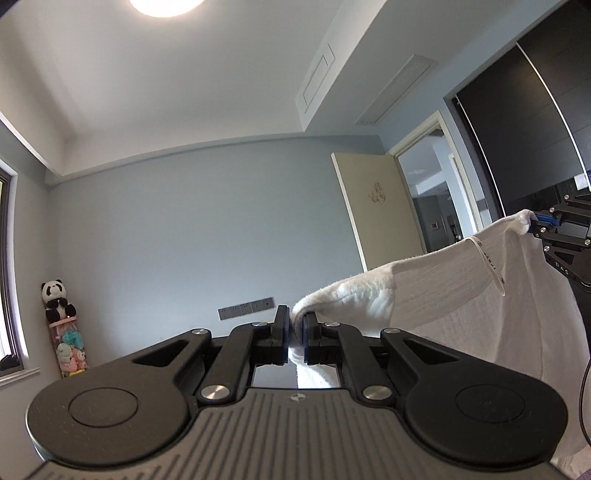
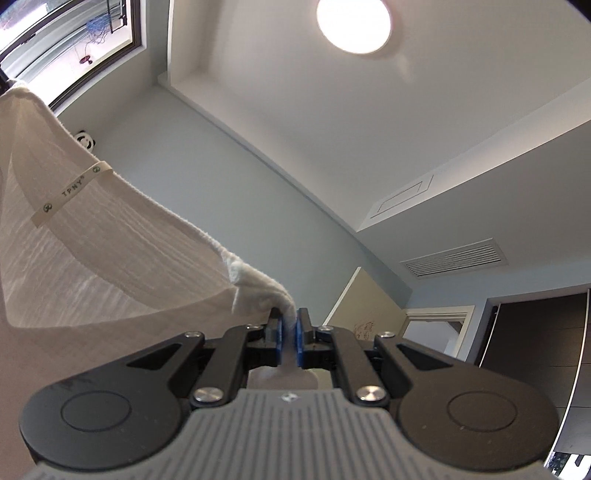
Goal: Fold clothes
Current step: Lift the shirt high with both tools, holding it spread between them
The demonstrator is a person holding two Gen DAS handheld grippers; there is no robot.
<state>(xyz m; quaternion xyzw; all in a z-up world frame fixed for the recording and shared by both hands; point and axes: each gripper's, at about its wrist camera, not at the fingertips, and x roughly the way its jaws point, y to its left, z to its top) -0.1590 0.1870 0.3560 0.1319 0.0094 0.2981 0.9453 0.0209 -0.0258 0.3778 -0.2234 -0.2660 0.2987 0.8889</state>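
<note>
A white textured cloth (image 1: pixel 461 306) with a hanging loop strap (image 1: pixel 487 262) is held up in the air between both grippers. My left gripper (image 1: pixel 294 325) is shut on one upper corner of it. My right gripper (image 2: pixel 291 321) is shut on the other upper corner; it also shows at the right edge of the left wrist view (image 1: pixel 535 221). In the right wrist view the cloth (image 2: pixel 92 266) sags to the left, with its strap (image 2: pixel 70 194) marked TPNY. The cloth's lower part hangs out of view.
Both cameras tilt up at the ceiling and a blue-grey wall. A panda plush (image 1: pixel 57 299) sits on a toy jar by the window at left. An open door (image 1: pixel 380 206) and dark wardrobe panels (image 1: pixel 524 122) are at right. A ceiling lamp (image 2: pixel 352 26) is overhead.
</note>
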